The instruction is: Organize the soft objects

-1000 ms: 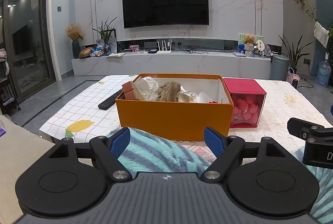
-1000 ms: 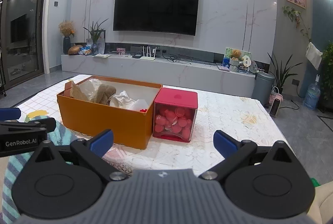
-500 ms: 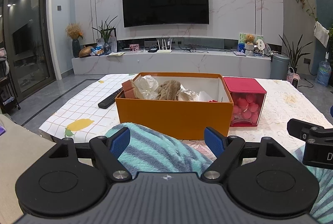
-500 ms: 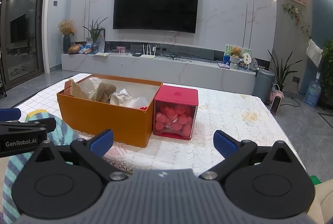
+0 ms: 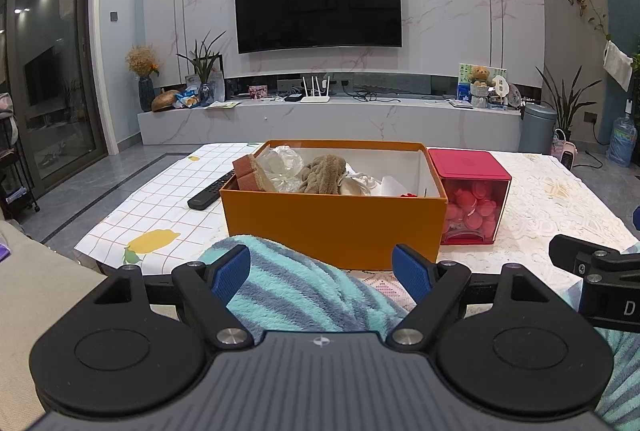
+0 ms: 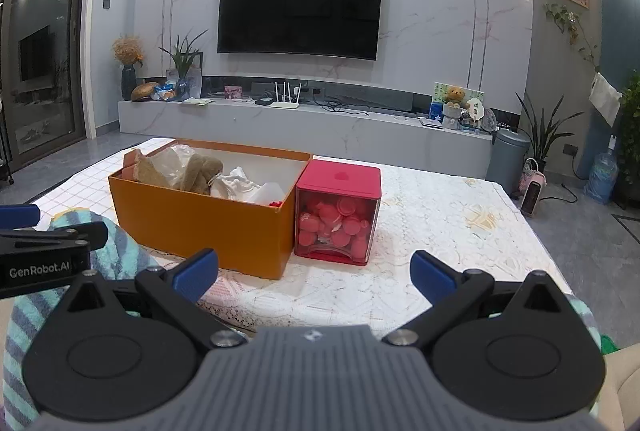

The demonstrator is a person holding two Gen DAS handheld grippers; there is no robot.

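Left hand-held gripper (image 5: pixel 322 267): fingers spread, striped teal fleece blanket (image 5: pixel 296 287) between them, ungripped, at near bench (image 6: pixel 440 231) edge. Right hand-held gripper (image 6: pixel 314 269): released, empty. Bench: orange box (image 5: pixel 336 227) holding soft items; red container (image 6: pixel 338 219) touching it; remote (image 5: pixel 210 189). Room: wall television (image 5: pixel 318 3), marble console (image 5: pixel 320 119).

Open tabletop to the right, boxes ahead

The orange box (image 5: pixel 334 223) and red container (image 6: pixel 338 217) stand touching; bare tablecloth (image 6: pixel 452 231) lies right of them, a remote (image 5: pixel 211 189) left.
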